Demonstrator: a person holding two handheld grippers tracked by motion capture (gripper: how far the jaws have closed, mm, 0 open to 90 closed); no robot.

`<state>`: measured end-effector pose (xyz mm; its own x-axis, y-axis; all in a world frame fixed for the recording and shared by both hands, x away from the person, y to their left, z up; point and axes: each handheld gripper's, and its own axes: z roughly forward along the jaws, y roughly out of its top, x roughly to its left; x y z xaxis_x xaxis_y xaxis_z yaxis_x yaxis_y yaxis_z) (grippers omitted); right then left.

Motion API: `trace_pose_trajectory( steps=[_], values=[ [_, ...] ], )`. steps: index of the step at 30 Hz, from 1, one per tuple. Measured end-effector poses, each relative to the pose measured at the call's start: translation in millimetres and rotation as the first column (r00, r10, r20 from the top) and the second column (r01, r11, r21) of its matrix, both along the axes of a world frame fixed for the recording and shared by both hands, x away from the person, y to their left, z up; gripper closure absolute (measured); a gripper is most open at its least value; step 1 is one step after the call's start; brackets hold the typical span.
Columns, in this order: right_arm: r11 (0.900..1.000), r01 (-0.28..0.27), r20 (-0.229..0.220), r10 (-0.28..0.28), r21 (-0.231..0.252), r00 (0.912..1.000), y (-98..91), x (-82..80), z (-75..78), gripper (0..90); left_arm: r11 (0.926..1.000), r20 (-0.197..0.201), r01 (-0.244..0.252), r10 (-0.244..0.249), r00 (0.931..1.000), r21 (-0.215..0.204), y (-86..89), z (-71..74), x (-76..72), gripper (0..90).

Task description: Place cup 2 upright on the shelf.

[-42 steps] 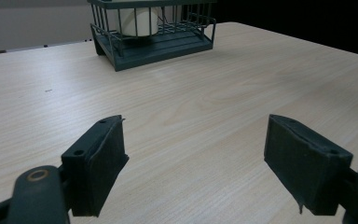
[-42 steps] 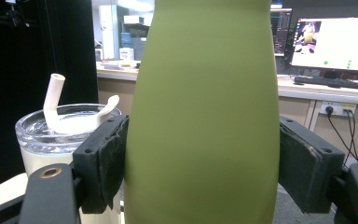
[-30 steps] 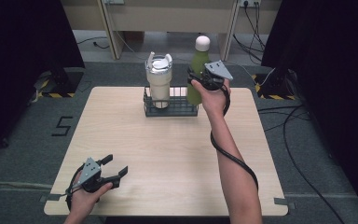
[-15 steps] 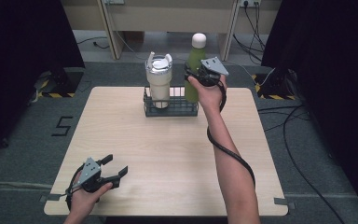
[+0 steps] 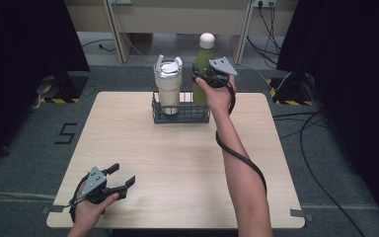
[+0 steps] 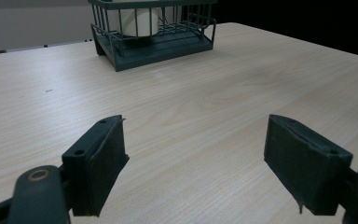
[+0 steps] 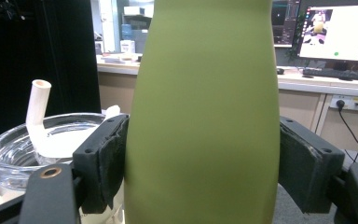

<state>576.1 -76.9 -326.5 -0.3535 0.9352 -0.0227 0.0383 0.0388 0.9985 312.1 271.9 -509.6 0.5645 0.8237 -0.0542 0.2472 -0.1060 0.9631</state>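
From above, the high view overlooks the table (image 5: 177, 163); both gripper views look low toward its basket (image 6: 154, 44).

A cream tumbler (image 5: 168, 88) stands in the wire basket (image 5: 180, 114) on the table (image 5: 177, 163).

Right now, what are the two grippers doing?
Left gripper: open, holding nothing.
Right gripper: shut on the green bottle.

a light wooden table (image 5: 177, 163) carries a wire basket (image 5: 180, 112).
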Motion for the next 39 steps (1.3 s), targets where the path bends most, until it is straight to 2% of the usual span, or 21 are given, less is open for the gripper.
trace_pose_trajectory(
  steps=[13, 26, 39],
  values=[
    [1.0000, 0.003, -0.015, -0.003, 0.003, 0.9999, 4.8, 9.7, -1.5, 24.6, 1.0000, 0.000, 0.000, 0.000, 1.0000, -0.003, 0.2, 0.1, -0.1, 19.7],
    [0.9998, 0.019, -0.047, -0.018, 0.003, 0.9987, 9.0, 27.8, -6.1, 24.6, 1.0000, 0.002, 0.001, -0.001, 1.0000, -0.005, 0.6, 0.2, -0.2, 19.7],
    [0.9997, 0.024, -0.081, -0.024, -0.005, 0.9964, 14.1, 36.6, -18.7, 24.6, 1.0000, 0.002, 0.005, -0.005, 1.0000, -0.005, 0.5, 0.5, -0.5, 19.7]
  ],
)
